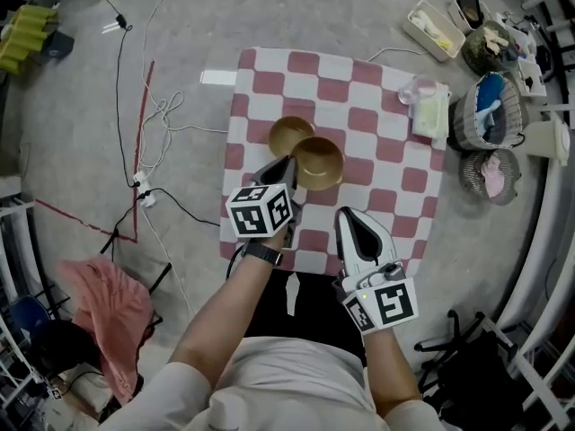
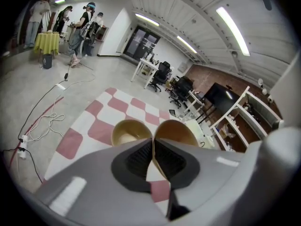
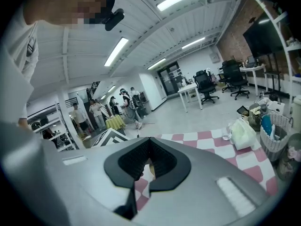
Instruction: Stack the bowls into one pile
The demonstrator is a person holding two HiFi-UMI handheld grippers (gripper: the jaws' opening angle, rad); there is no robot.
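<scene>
**Head view.** Count two bowls, both golden-brown, on the checked cloth (image 1: pixel 377 142). The far bowl (image 1: pixel 287 135) sits near the middle of the cloth. The near bowl (image 1: pixel 322 162) overlaps the far bowl's edge on the side nearer you; whether the two touch cannot be told here. The left gripper (image 1: pixel 289 164) meets the near bowl at the rim on your side. The right gripper (image 1: pixel 344 214) hangs over the cloth's near edge, apart from both bowls.

**Left gripper view.** The jaws are clamped on the near bowl's rim, one pad inside the wall and one outside. The far bowl stands just to the left of it. Treat both bowls as rigid, thin-walled and probably light. The surface looks smooth, so expect a bowl held at one point on the rim to tip or slide. Take the rim deep between the ribbed pads and keep the bowl level when you lower it into the other.

**Right gripper view.** The jaws are brought together with nothing between them; only cloth shows beyond.
</scene>
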